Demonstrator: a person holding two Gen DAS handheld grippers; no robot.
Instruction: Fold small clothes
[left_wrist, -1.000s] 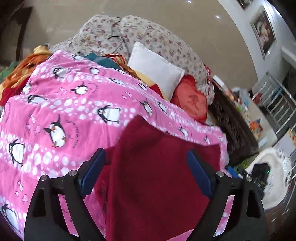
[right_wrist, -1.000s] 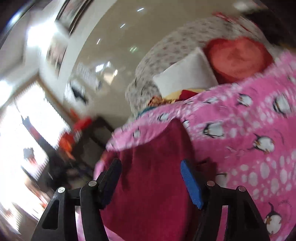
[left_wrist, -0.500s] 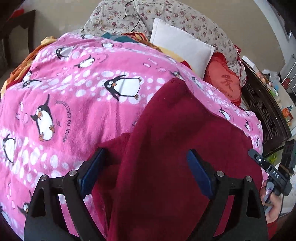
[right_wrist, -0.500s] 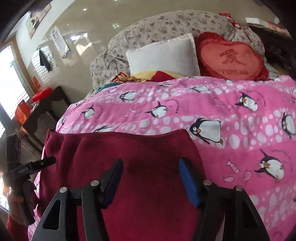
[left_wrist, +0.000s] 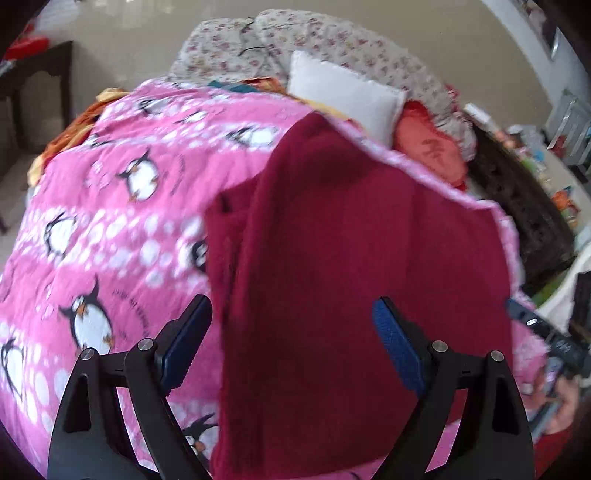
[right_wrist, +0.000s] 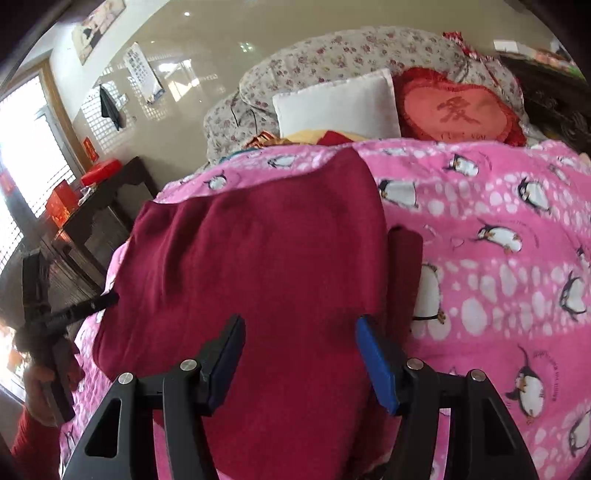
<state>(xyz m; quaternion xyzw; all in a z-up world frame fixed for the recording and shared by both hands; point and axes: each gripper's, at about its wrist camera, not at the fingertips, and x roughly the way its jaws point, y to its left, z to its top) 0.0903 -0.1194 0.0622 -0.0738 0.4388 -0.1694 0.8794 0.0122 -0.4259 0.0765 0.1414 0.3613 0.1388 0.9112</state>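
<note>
A dark red garment (left_wrist: 351, 258) lies spread on a pink penguin blanket (left_wrist: 110, 206); a folded sleeve shows at its left side. It also shows in the right wrist view (right_wrist: 258, 266) on the blanket (right_wrist: 498, 221). My left gripper (left_wrist: 291, 339) is open, its blue pads above the garment's near part. My right gripper (right_wrist: 299, 354) is open above the garment's near right part. Neither holds cloth. The right gripper shows in the left wrist view (left_wrist: 554, 347), and the left gripper in the right wrist view (right_wrist: 62, 314).
A white pillow (right_wrist: 340, 103), a red heart cushion (right_wrist: 458, 110) and a floral bundle (right_wrist: 351, 51) lie at the bed's far end. A dark wooden table (right_wrist: 103, 206) stands on one side. Dark carved furniture (left_wrist: 517, 206) stands on the other side.
Both grippers have moved over the garment; more of it fills each view. The left view is now blurred by motion. Both stay open.
</note>
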